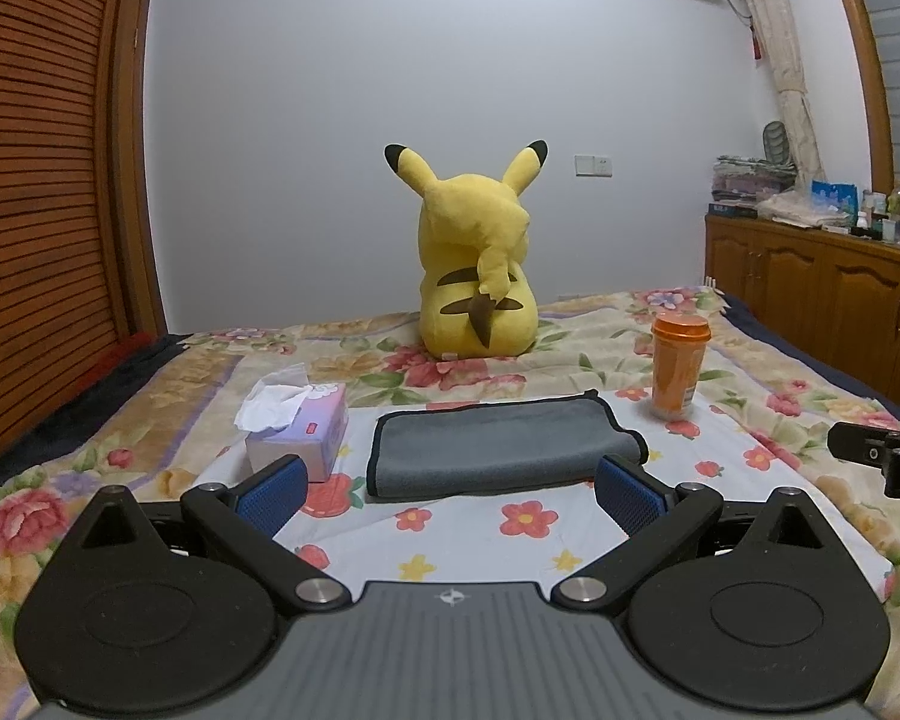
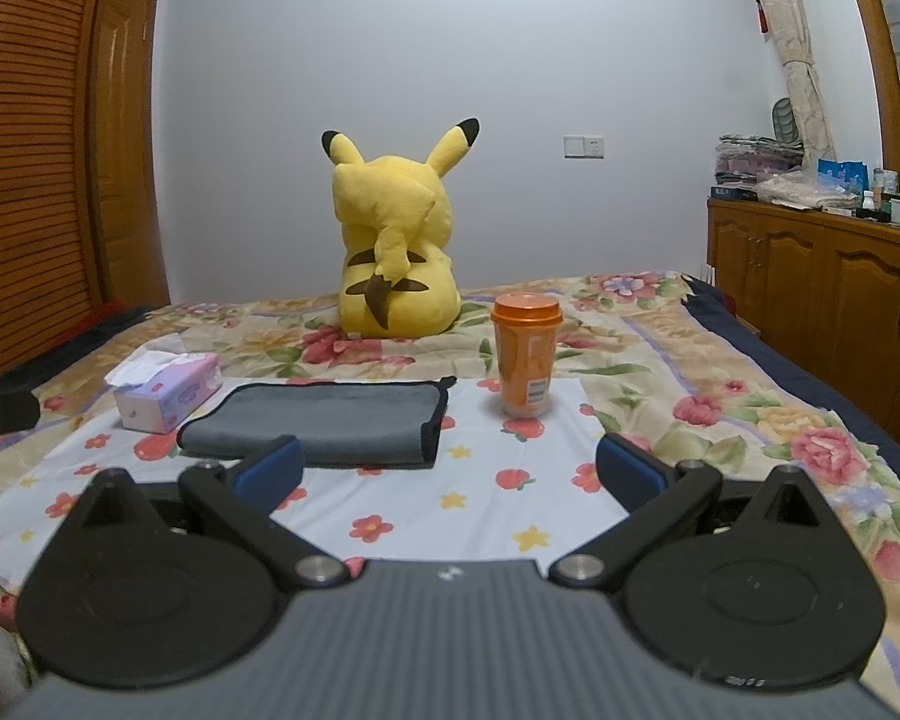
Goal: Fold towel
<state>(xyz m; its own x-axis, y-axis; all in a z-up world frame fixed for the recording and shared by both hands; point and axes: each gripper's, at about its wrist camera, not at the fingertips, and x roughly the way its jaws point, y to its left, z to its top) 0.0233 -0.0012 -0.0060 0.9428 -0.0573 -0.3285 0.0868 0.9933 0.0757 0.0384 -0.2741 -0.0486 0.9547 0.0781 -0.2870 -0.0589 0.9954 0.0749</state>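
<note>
The bed (image 1: 150, 396) fills the lower half of both views, covered by a floral quilt (image 2: 720, 420) with a white flowered cloth (image 1: 450, 534) spread over it. 4 things lie on it: a folded grey towel (image 1: 498, 444) at centre on the cloth, a tissue box (image 1: 306, 426) to its left, an orange lidded cup (image 1: 678, 366) upright to its right, and a yellow plush toy (image 1: 480, 264) seated behind, centre frame.

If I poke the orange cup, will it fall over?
Probably. The orange cup is tall and narrow and stands upright on the soft bed cover, so it may tip, then roll. I can't tell whether it is full.
</note>
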